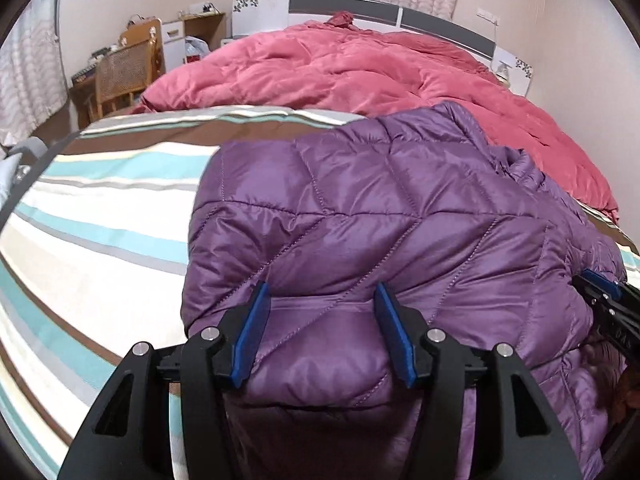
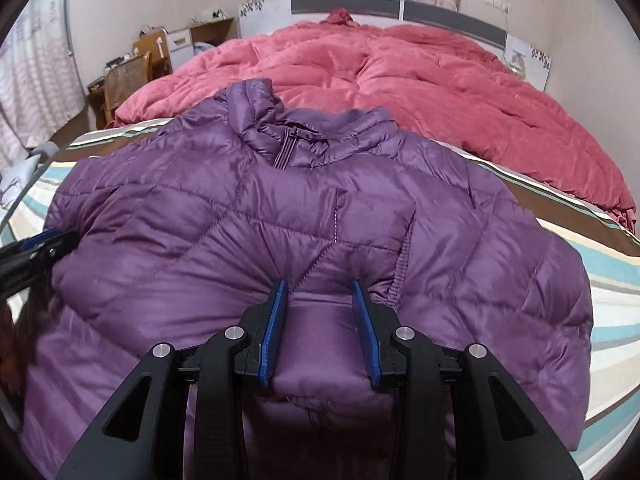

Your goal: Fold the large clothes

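Note:
A purple quilted puffer jacket point(image 2: 304, 216) lies on the striped bed sheet point(image 1: 100, 208), collar and zipper toward the far side. Its left part shows in the left wrist view point(image 1: 380, 208). My left gripper point(image 1: 322, 300) has its blue-padded jaws around a thick fold of the jacket's near edge at the left side. My right gripper point(image 2: 320, 294) has its jaws around a bunched fold of the near edge at the jacket's middle. Each gripper shows at the edge of the other's view: the right one point(image 1: 608, 292) and the left one point(image 2: 36, 252).
A crumpled pink-red duvet point(image 2: 420, 80) covers the far half of the bed up to the headboard point(image 2: 400, 10). A wooden chair point(image 1: 124, 76) and desk stand at the far left beside a curtain. Striped sheet lies bare left of the jacket.

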Motion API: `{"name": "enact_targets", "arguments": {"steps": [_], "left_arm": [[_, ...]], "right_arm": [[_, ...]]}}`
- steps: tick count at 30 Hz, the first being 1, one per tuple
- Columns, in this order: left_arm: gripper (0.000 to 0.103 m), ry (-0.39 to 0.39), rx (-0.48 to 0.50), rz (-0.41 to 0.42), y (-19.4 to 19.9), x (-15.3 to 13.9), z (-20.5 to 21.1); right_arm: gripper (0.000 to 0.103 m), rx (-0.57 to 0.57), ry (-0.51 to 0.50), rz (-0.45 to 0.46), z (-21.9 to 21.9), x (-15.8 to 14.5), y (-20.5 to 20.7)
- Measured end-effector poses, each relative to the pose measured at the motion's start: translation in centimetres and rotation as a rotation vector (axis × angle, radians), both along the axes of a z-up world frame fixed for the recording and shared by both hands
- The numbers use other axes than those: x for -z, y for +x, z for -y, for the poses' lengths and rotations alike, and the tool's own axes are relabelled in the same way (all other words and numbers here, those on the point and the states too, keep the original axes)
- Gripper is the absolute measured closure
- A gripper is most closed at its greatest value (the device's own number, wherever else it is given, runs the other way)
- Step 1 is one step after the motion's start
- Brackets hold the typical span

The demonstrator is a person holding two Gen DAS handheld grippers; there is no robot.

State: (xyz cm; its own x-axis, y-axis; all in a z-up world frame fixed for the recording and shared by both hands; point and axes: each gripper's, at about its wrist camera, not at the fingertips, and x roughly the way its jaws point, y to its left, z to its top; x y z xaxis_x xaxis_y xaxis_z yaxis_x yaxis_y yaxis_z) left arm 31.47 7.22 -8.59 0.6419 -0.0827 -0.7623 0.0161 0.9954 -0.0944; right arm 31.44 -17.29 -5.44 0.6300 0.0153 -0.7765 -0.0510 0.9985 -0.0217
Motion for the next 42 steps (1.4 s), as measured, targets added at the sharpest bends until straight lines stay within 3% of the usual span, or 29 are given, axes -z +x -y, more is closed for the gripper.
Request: {"name": "enact_targets", "arguments": {"steps": [3,8,11,13,14,15,19,24,28,32,36,42], "left_arm": [[0.048,-0.009,0.007,0.000,0.4,0.6,-0.1],[0.049,0.013,0.002,0.022,-0.6,-0.8,0.2],[0.031,-0.009,-0.007,0.057,-1.5,-2.5,0.4],[0.026,-0.011,0.002,0.085,-1.4,-3.7,1.1],[0.024,-0.003,0.009,0.088,-1.1,-4.0,1.5],[0.023,0.010,0.012,0.090,-0.6,-4.1,1.9],[0.022,0.052,0.009,0.045,1.7,-3.1,2.9],[0.018,0.110,0.016,0.016,3.1,-0.5,3.0],[0.016,0.062,0.028,0.000,3.6,0.6,2.3],[0.015,0.062,0.029,-0.008,3.7,0.9,2.4],[0.005,0.098,0.006,0.005,2.6,0.0,2.4],[0.002,0.089,0.033,0.006,-2.4,-1.3,1.0]], "right_arm": [[0.069,0.009,-0.002,0.004,-0.3,0.6,0.6],[0.069,0.008,-0.006,0.010,0.9,0.3,-0.2],[0.069,0.018,0.023,0.028,1.4,-1.2,-1.1],[0.057,0.024,0.032,0.067,1.5,-2.3,-1.5],[0.045,0.032,0.031,0.086,1.4,-2.8,-1.5],[0.043,0.038,0.026,0.101,1.3,-3.3,-1.3],[0.043,0.034,-0.020,0.090,0.9,-2.9,-0.1],[0.043,0.059,-0.022,0.045,1.4,-0.5,0.8],[0.042,0.067,-0.013,0.025,1.7,0.5,1.1],[0.041,0.069,-0.016,0.016,1.8,0.9,1.2],[0.041,0.069,-0.002,0.019,1.8,0.5,1.0],[0.041,0.049,0.051,0.027,2.6,-2.4,-2.2]]}}
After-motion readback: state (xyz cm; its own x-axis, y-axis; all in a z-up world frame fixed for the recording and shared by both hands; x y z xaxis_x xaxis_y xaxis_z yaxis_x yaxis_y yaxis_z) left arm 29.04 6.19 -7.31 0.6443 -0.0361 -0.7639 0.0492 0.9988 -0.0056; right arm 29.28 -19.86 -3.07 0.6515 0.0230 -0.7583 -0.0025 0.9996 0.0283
